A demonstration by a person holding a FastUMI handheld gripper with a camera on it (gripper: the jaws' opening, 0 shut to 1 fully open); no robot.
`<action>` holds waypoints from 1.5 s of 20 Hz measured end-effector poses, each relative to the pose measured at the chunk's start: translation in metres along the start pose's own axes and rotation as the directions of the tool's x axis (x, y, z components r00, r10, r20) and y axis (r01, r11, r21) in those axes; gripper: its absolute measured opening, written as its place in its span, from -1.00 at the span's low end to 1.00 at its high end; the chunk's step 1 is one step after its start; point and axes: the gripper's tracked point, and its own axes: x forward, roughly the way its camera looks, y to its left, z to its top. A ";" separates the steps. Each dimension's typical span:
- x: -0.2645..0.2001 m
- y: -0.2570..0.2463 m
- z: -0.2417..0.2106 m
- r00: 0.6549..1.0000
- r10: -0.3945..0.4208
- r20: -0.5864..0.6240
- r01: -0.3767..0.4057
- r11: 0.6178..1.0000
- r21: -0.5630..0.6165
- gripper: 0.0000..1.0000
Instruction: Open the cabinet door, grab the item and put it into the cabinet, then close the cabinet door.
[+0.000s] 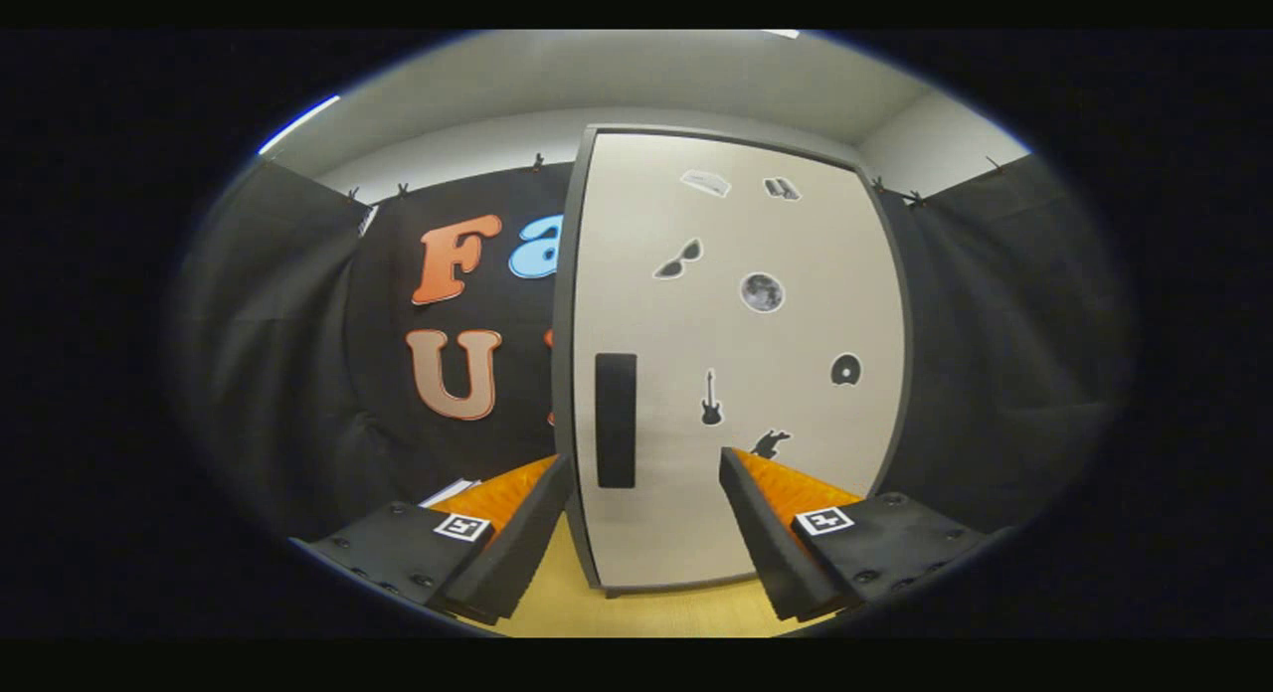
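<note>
**newbie_op:** Where are you at with the cabinet job?

**me:** Tongs (644, 493) spread wide, gripping nothing. The cabinet door (736, 354) is shut, right ahead, and its black handle (616, 420) sits near the door's left edge, just beyond my left finger. I'd shift left, straddle the handle, squeeze, then swing outward — slowly. Can't spot the item to stow; some white paper (448, 492) lies left of the door on the worktop (567, 603). Nothing's blocking the door, I reckon.

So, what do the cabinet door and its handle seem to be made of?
The cabinet door looks like matte off-white laminated board: flat and even, with no glare. Its handle seems matte black plastic or foam; I cannot tell which. The open tool hovers just before it.
</note>
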 end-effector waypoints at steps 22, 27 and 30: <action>0.025 -0.003 -0.021 0.991 0.004 -0.133 0.001 0.999 0.041 -0.49; -0.060 -0.043 -0.018 0.995 -0.030 -0.097 0.036 0.998 0.053 -0.66; -0.097 -0.071 -0.015 0.994 -0.079 -0.076 0.083 0.995 0.056 -0.74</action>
